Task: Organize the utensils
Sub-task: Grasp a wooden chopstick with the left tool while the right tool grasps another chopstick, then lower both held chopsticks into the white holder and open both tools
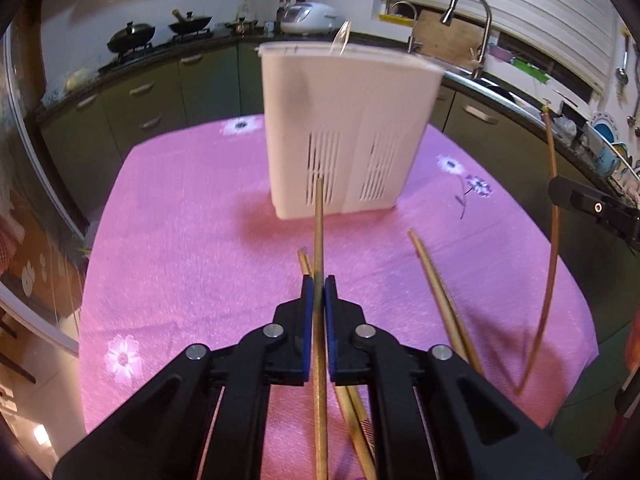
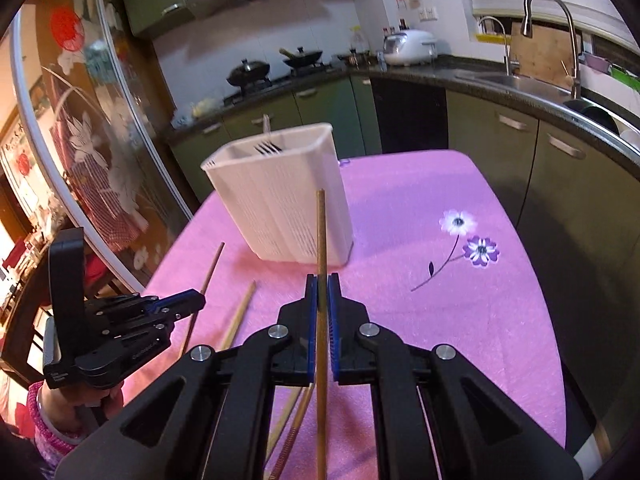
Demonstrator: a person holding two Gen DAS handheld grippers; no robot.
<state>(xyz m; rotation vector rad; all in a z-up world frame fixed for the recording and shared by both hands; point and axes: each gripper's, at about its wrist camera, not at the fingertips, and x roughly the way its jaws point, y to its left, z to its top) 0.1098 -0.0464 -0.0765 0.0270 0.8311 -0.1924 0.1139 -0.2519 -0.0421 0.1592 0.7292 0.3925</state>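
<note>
1. The left gripper (image 1: 319, 280) is held low over a pink flowered tablecloth (image 1: 192, 240), its blue-padded jaws clenched on a wooden chopstick (image 1: 319, 224) that runs forward between them, tip aimed at the base of a white slotted utensil holder (image 1: 340, 120).

2. The right gripper (image 2: 321, 280) is raised above the same cloth, jaws pinched on a second chopstick (image 2: 321, 232) that points up and ahead toward the holder (image 2: 280, 200).

3. In the left wrist view, the right-hand chopstick (image 1: 550, 240) rises steeply at the frame's right edge, bent into an arc by the lens, with part of the black gripper body (image 1: 592, 206) beside it.

4. In the right wrist view, the left gripper (image 2: 182, 304) sits at lower left, angled up and to the right; a hand (image 2: 80, 400) in a pink knitted cuff (image 2: 48, 432) grips it from below, and its chopstick (image 2: 208, 276) slants up past the jaw tips.

5. The holder stands upright near the middle of the table, well ahead of both grippers; a pale handle (image 2: 266, 122) juts above its rim.

6. Loose chopsticks (image 1: 436, 280) lie flat on the cloth to the right of the left gripper; another (image 2: 240, 314) lies between the two grippers.

7. Green cabinets (image 2: 492, 132), a stovetop with two woks (image 2: 276, 66) and a steel faucet (image 2: 560, 32) ring the table.
</note>
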